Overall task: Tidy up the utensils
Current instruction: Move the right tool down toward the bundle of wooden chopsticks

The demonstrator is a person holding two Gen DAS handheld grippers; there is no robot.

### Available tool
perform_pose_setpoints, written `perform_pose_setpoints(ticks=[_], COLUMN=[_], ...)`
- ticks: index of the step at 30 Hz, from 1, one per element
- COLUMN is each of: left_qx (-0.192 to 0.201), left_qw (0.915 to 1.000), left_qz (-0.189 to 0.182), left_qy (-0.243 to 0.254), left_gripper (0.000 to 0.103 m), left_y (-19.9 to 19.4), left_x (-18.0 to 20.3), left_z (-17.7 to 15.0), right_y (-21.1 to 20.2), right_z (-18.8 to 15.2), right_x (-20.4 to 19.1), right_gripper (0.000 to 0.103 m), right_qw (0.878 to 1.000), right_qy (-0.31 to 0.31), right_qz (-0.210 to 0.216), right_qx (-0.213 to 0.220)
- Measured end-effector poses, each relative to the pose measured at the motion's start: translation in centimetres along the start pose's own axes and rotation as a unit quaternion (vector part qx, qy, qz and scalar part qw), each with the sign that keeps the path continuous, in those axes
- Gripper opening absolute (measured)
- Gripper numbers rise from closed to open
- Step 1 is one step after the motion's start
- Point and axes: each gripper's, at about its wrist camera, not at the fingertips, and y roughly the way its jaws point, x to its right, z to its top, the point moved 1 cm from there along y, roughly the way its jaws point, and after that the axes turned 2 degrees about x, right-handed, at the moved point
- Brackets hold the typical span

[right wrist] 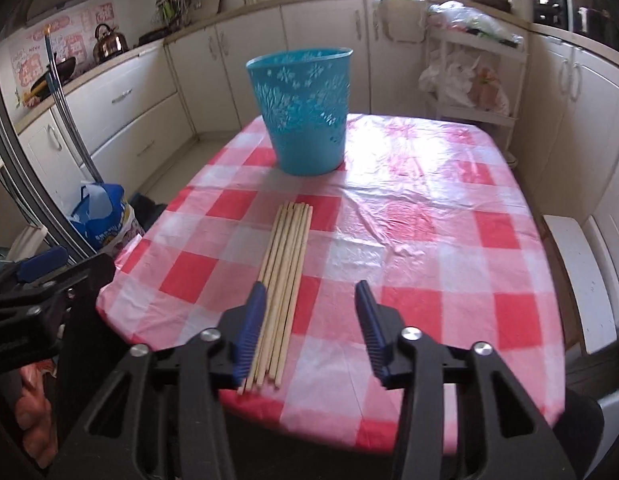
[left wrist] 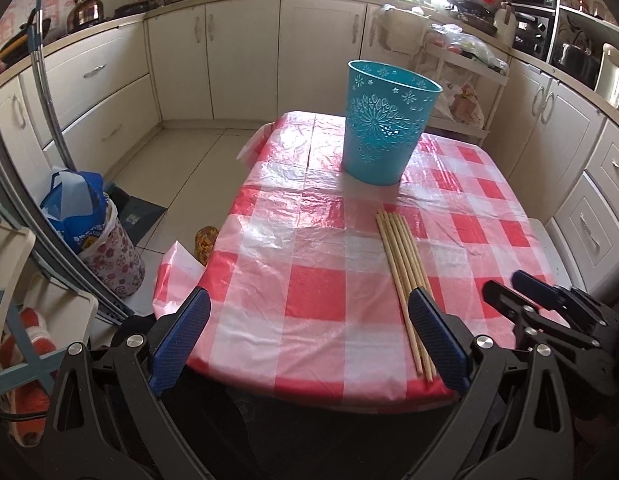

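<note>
Several wooden chopsticks [left wrist: 403, 276] lie side by side on the red-and-white checked tablecloth [left wrist: 309, 272], running from the near edge toward a tall teal bin [left wrist: 383, 120] that stands upright farther back. They also show in the right wrist view [right wrist: 283, 280], with the bin [right wrist: 303, 110] beyond them. My left gripper [left wrist: 309, 304] is open and empty above the table's near edge, its right finger beside the chopsticks. My right gripper [right wrist: 311, 300] is open and empty, its left finger just over the chopsticks' near ends. The right gripper shows in the left view [left wrist: 509, 284].
The table [right wrist: 449, 240] is surrounded by cream kitchen cabinets [left wrist: 245, 60]. A blue bag in a patterned bin [left wrist: 89, 220] stands on the floor to the left. A white shelf cart [right wrist: 469, 60] with bags stands behind the table on the right.
</note>
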Motion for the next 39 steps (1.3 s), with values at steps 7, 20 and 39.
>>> perform_pose_setpoints(ticks=[7, 20, 39], left_qx=[-0.019, -0.047, -0.058], left_qw=[0.9998, 0.9987, 0.9982], left_qz=[-0.002, -0.017, -0.015], left_qy=[0.001, 0.013, -0.003], left_gripper=[0.095, 0.095, 0.095], left_y=[4.1, 9.9, 11.8], left_x=[0.3, 2.6, 1.8], left_z=[1.5, 2.7, 3.4], right_y=[6.9, 11.2, 10.7], right_z=[2.6, 2.7, 2.8], right_x=[0.4, 1.6, 0.9], right_gripper=[0.014, 0.009, 0.024], right_qw=[0.999, 0.996, 0.996], right_qy=[-0.019, -0.012, 0.018], right_qz=[0.002, 0.012, 0.056], right_qx=[-0.043, -0.087, -0.070])
